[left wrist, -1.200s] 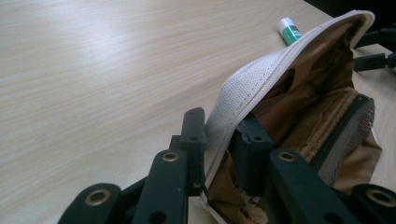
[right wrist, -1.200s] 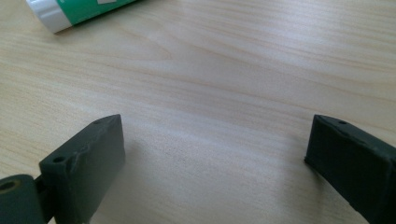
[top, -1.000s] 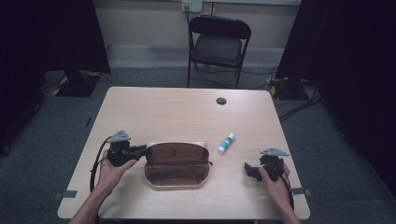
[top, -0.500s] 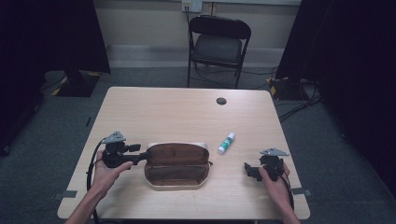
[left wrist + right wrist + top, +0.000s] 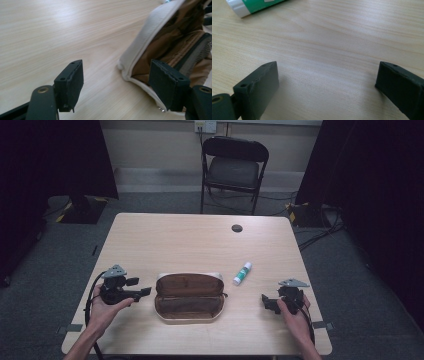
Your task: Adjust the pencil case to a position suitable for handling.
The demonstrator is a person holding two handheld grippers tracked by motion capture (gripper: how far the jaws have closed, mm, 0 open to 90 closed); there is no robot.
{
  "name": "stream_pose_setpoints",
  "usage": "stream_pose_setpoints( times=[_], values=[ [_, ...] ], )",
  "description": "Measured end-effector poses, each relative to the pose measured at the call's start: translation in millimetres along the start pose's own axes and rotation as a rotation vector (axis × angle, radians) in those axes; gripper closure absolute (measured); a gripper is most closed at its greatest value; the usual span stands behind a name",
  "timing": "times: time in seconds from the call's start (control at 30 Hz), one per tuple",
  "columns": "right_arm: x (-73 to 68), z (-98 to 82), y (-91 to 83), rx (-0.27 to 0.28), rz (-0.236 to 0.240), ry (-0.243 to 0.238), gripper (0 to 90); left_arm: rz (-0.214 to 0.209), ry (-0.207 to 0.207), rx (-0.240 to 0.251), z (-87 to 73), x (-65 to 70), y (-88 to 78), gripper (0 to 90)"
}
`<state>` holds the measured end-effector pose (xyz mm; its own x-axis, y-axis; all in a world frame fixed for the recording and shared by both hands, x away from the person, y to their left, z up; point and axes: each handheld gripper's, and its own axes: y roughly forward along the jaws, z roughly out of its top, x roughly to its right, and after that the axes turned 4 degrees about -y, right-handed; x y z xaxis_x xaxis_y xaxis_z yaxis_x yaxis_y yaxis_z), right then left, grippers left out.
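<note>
A brown pencil pouch [image 5: 189,296] with a pale outer shell lies unzipped near the table's front edge. My left gripper [image 5: 144,291] sits just left of it, apart from it. In the left gripper view the left gripper [image 5: 120,87] is open. Its jaws have just been opening, with nothing gripped between them. The pouch's pale corner [image 5: 147,37] lies a little ahead, beside the right-hand jaw. A green and white glue stick [image 5: 242,273] lies to the right of the pouch. My right gripper [image 5: 265,301] rests open on the table, the glue stick [image 5: 254,6] lying well ahead of its jaws [image 5: 329,85].
A black round cable port [image 5: 237,228] sits in the table's far half. A folding chair [image 5: 234,165] stands behind the table. Bare wood stretches across the far half and between the pouch and the right gripper.
The left gripper has let go of the pouch's left end, opened and drawn back to the left. The right gripper has stayed put.
</note>
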<state>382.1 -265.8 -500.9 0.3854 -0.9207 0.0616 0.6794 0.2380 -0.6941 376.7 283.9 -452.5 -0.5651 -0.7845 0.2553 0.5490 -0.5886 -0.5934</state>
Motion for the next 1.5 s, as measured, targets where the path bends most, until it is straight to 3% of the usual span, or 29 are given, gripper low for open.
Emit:
stream_pose_setpoints(
  times=[0.13, 0.27, 0.47, 0.53, 0.6, 0.67, 0.8, 1.0, 1.13, 1.33, 1.5],
  values=[
    [0.0, 0.0, 0.0, 0.000, 0.000, -0.001, 3.7, 0.037, -0.012, -0.011, -7.6, -9.0, -1.3, 26.2],
    [-1.8, -0.4, -0.6, 0.001, -0.014, 0.010, 3.7, 0.091, 0.009, -0.056, -20.7, -16.0, 1.3, 26.8],
    [-2.7, 0.1, -1.9, -0.010, -0.008, 0.000, 4.9, 0.121, -0.010, -0.110, -31.1, -28.7, 7.8, 24.0],
    [-3.3, 0.3, -2.7, -0.005, -0.002, -0.006, 9.5, 0.139, -0.008, -0.113, -32.3, -30.9, 9.2, 22.9],
    [-5.2, 1.0, -4.3, 0.003, -0.002, -0.005, 15.3, 0.149, 0.007, -0.119, -32.6, -30.5, 12.2, 20.8],
    [-8.1, 1.9, -4.9, 0.002, -0.004, -0.023, 14.8, 0.170, 0.031, -0.124, -31.7, -28.6, 15.1, 18.8],
    [-11.7, 6.5, -7.6, 0.030, 0.046, -0.023, 15.5, 0.229, 0.063, -0.135, -30.7, -20.5, 22.9, 15.4],
    [-20.4, 23.5, -13.1, 0.084, 0.061, -0.061, 18.6, 0.220, 0.087, -0.107, -32.7, -22.1, 27.2, 10.4],
    [-28.5, 37.1, -6.9, 0.099, 0.086, -0.081, 19.6, 0.226, 0.081, -0.084, -35.4, -24.0, 28.5, 4.8],
    [-43.4, 59.0, 3.9, 0.120, 0.115, -0.119, 24.4, 0.229, 0.085, -0.084, -35.9, -23.6, 27.9, 4.8],
    [-48.7, 73.8, 15.7, 0.125, 0.127, -0.115, 23.4, 0.226, 0.083, -0.085, -35.9, -23.7, 27.9, 4.6]
  ],
)
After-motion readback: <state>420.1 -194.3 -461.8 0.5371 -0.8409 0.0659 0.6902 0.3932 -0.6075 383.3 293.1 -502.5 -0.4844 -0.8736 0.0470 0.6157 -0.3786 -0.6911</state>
